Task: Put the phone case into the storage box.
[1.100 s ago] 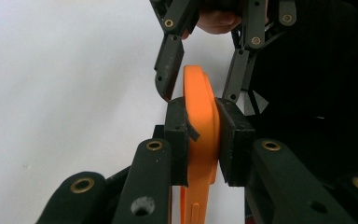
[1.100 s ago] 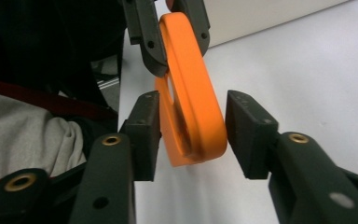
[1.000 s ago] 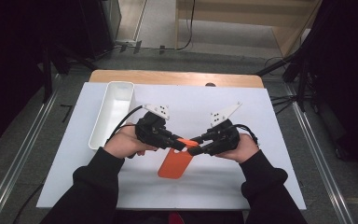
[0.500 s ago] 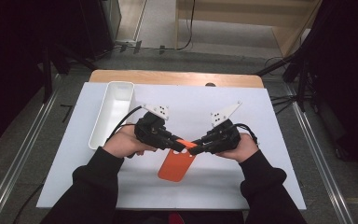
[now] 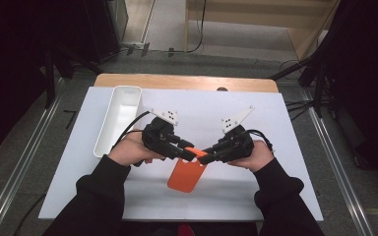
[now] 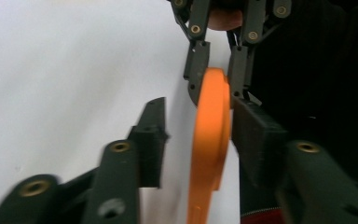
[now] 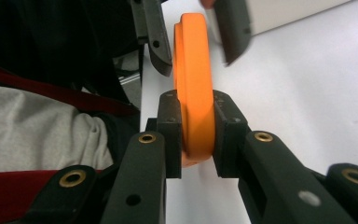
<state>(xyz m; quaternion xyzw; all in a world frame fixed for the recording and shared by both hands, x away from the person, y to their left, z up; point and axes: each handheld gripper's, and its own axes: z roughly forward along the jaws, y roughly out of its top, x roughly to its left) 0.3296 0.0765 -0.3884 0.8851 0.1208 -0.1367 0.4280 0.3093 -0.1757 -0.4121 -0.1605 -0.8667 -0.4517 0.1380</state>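
Flat orange plastic phone case [image 5: 187, 173] held above white table [image 5: 285, 147], clamped by right gripper [image 5: 207, 153] at 3 o'clock; left gripper [image 5: 191, 153] jaws just parted, case between, one pad maybe touching; single-grip sag, slip risked

The phone case [image 5: 187, 173] hangs above the near middle of the table [image 5: 285, 147], between the 2 grippers: the left gripper [image 5: 191, 153] on its left, the right gripper [image 5: 207, 155] on its right, tips nearly meeting. The tray [image 5: 109, 132] lies on the table's left part, behind and left of the left gripper.
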